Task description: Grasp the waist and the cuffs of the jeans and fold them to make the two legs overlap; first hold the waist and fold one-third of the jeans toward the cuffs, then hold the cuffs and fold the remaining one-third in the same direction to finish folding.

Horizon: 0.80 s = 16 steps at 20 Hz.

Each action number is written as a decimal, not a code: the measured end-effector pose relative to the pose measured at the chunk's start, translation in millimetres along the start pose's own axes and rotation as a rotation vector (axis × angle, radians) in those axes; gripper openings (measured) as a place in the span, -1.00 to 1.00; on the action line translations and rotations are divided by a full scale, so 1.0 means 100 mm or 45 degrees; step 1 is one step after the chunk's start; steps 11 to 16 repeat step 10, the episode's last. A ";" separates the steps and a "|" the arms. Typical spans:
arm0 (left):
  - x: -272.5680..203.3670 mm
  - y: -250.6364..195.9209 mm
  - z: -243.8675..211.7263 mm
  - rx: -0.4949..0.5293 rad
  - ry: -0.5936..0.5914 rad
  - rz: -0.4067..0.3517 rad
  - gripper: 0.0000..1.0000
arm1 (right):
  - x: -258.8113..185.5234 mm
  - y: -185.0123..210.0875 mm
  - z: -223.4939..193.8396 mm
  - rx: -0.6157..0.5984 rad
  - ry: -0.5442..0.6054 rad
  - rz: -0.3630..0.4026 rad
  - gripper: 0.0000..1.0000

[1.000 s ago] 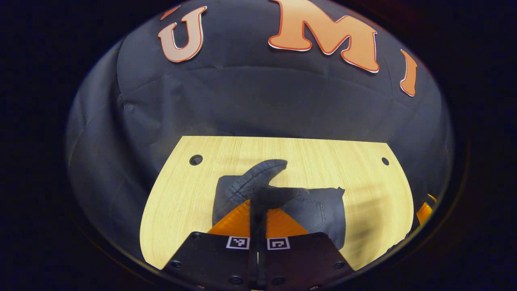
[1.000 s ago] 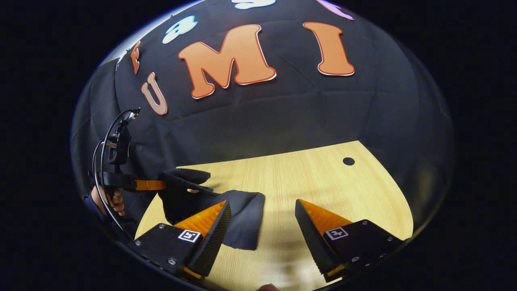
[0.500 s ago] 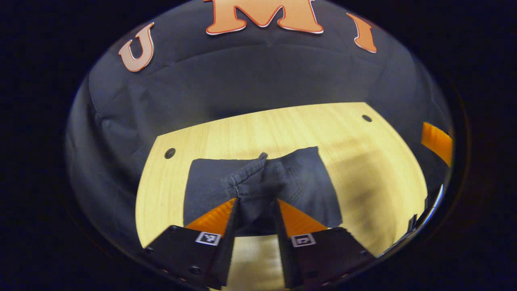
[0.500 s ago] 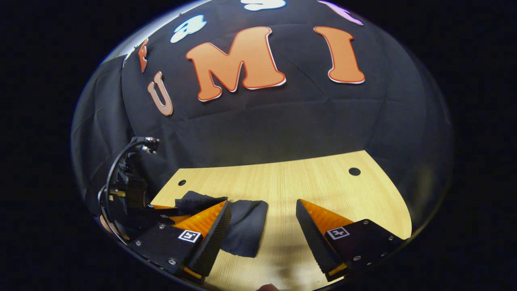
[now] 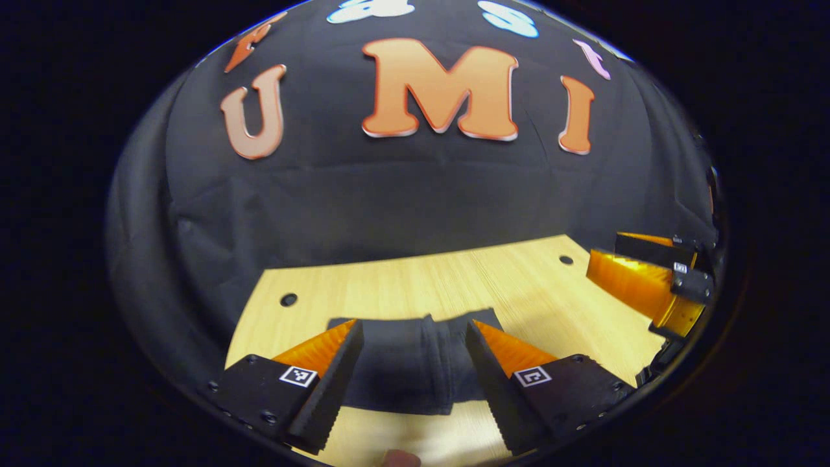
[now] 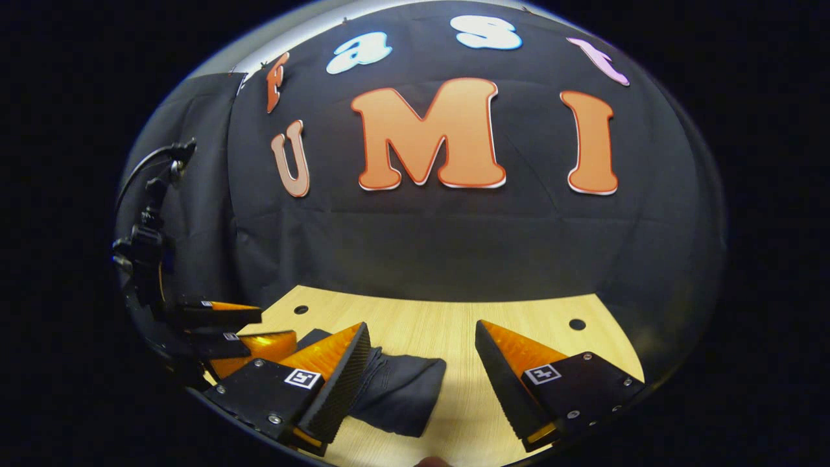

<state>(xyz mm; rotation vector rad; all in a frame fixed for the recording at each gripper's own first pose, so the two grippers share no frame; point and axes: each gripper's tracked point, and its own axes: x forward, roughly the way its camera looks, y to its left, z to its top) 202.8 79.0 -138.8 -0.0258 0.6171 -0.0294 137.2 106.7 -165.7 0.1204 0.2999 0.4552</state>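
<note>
Jeans lie folded, seemingly in thirds, on the table; left tool and right tool gape apart.

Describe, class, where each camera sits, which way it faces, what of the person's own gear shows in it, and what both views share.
Left gripper view: rides the left gripper, facing over the folded jeans and table toward the wall; its fingers stand open.
Right gripper view: rides the right gripper, facing the same wall; its fingers stand open, jeans lower left.
Shared: jeans, table, and each view shows the other gripper at its edge.
</note>
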 end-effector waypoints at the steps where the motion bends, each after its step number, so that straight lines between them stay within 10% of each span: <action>1: -0.05 0.06 0.06 0.001 -0.049 0.025 0.89 | 0.00 0.05 0.09 -0.018 -0.042 -0.006 0.97; 16: -0.60 0.67 0.48 -0.033 -0.426 0.156 0.89 | -0.22 0.17 0.53 -0.126 -0.316 -0.084 0.96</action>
